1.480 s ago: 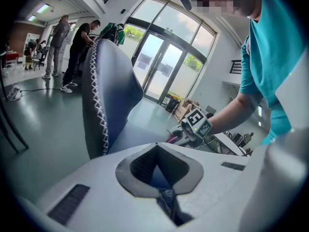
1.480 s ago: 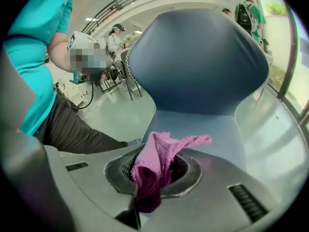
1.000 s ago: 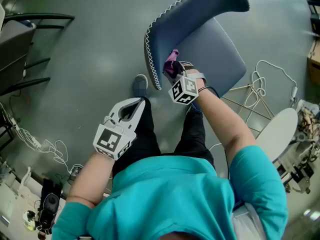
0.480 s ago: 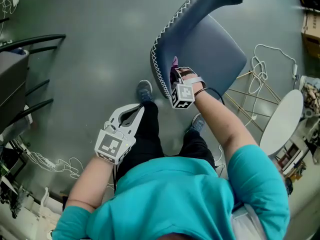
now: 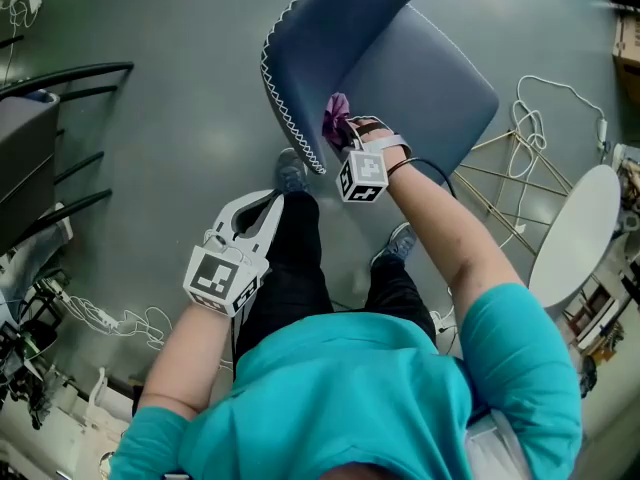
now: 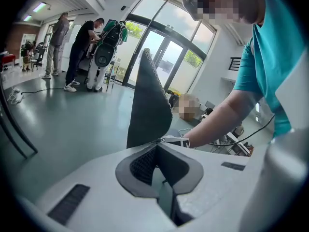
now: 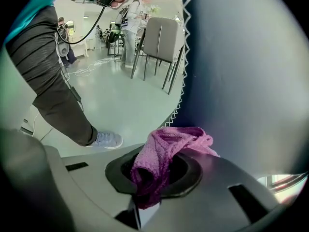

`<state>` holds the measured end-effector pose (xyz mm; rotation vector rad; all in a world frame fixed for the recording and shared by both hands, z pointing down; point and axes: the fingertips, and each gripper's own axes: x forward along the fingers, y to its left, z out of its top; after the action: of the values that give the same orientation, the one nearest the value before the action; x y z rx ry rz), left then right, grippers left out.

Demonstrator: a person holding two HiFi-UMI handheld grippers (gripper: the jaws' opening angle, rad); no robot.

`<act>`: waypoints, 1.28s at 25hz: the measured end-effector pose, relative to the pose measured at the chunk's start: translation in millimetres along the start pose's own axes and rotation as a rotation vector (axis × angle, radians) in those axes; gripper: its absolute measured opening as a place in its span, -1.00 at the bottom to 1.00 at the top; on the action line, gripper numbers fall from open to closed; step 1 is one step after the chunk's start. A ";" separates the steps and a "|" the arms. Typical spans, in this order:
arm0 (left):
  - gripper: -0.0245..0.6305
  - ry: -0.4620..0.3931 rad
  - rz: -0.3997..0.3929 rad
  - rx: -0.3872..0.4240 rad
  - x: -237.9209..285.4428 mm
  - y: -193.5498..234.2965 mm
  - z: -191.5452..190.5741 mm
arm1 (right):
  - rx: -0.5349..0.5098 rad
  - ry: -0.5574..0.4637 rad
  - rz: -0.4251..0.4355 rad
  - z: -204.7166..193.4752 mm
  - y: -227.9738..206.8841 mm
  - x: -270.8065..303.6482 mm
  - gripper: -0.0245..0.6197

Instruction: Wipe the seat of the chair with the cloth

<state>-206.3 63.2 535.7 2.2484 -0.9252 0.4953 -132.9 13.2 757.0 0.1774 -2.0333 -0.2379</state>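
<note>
Near chair (image 5: 420, 78) edge as before, right claw (image 5: 341, 134) with cloth (image 5: 335, 114)

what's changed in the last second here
The right gripper, shut on the purple cloth, shifted only slightly against the chair, near its stitched edge; most of the apparent motion is the head view moving. Nothing was grasped or released. The left gripper stays shut and empty beside the person's leg.
</note>
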 end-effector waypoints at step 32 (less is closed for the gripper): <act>-0.92 -0.004 -0.004 0.016 11.4 -51.8 -11.0 | 0.020 0.036 0.018 -42.5 32.5 -26.1 -0.76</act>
<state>-161.9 93.4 528.0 2.2661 -0.9223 0.4980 -83.9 46.7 761.4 0.1744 -2.0015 -0.2013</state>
